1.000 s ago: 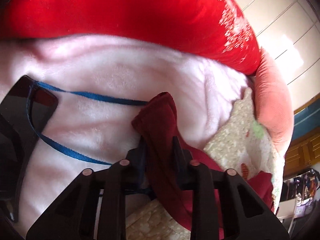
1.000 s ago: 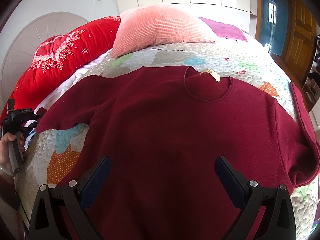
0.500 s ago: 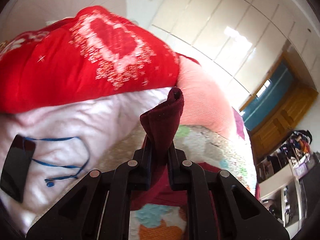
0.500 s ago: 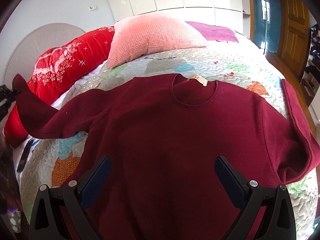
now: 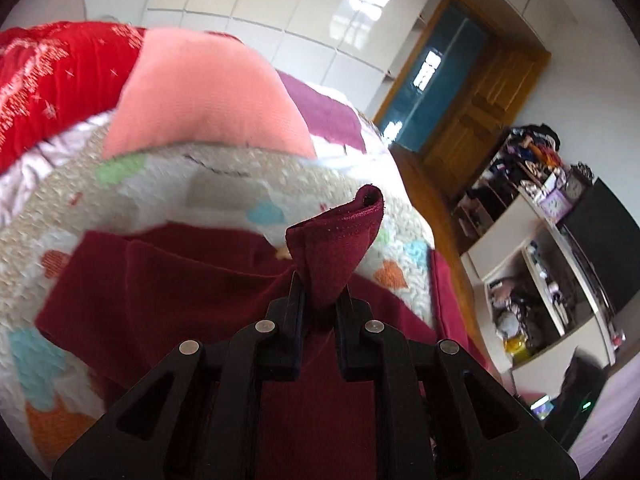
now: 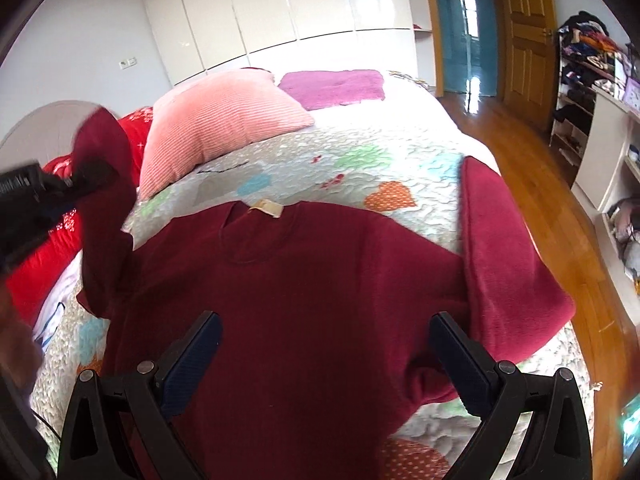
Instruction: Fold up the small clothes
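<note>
The left gripper (image 5: 320, 300) is clamped on the cuff of the dark red knit sweater's sleeve (image 5: 336, 248), lifted above the patchwork quilted bedspread (image 6: 360, 168). The sweater body (image 6: 304, 280) lies flat beneath the right gripper (image 6: 324, 356), whose jaws stand wide apart.

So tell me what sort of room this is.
A bedroom, most likely: a bed under a patchwork quilted bedspread, a pink ribbed pillow at its head, and glossy white wardrobe doors along the far wall.

Matt fleecy sweater (image 6: 320, 280); quilted bedspread (image 6: 360, 160); glossy wardrobe (image 6: 300, 0).
</note>
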{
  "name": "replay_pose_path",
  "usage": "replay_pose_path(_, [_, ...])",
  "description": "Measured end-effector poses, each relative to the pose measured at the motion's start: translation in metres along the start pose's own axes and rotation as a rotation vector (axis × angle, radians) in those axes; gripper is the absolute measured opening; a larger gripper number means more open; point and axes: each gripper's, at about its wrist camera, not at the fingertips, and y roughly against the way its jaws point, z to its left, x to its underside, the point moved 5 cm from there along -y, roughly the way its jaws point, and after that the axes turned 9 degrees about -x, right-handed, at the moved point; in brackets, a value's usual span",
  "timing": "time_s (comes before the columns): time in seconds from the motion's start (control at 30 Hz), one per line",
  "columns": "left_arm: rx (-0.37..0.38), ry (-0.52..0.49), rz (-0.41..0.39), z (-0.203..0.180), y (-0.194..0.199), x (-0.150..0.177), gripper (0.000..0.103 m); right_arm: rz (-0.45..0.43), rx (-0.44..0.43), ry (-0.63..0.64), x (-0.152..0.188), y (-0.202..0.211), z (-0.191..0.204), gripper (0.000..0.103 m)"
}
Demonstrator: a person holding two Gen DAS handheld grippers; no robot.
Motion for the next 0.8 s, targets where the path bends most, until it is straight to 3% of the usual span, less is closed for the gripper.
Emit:
replay_pose_path(0.17, [0.003, -0.070, 0.132, -0.020, -0.047, 0.051, 0.014, -0.002, 0.038, -0.038, 0.000, 0.006, -0.026, 0.103])
replay_pose_path(0.3, [0.059, -0.035, 0.138, -0.007, -0.014, 0.042, 0.047, -0.008, 0.029, -0.075, -0.003, 0.004, -0.034, 0.103])
replay_pose_path(0.33, [0.061, -0.026, 0.116, 0.000, -0.002, 0.036, 0.059, -0.005, 0.015, -0.084, -0.003, 0.002, -0.032, 0.102])
replay_pose_path(0.43, [0.013, -0.021, 0.021, 0.034, 0.032, 0.022, 0.079, 0.001, -0.022, -0.076, -0.005, -0.007, -0.020, 0.102])
replay_pose_path(0.6, [-0.148, -0.025, -0.023, 0.103, 0.049, 0.012, 0.079, 0.050, -0.032, -0.011, -0.004, -0.038, -0.001, 0.102])
replay_pose_path(0.73, [-0.222, 0.064, 0.014, 0.155, 0.042, 0.014, 0.079, 0.134, -0.014, 0.078, 0.002, -0.074, 0.011, 0.102])
replay_pose_path(0.77, [-0.230, 0.082, 0.019, 0.163, 0.041, 0.019, 0.079, 0.145, -0.017, 0.115, 0.004, -0.082, 0.015, 0.100])
replay_pose_path(0.8, [-0.238, 0.099, 0.021, 0.169, 0.039, 0.021, 0.079, 0.158, -0.024, 0.159, 0.008, -0.090, 0.020, 0.085])
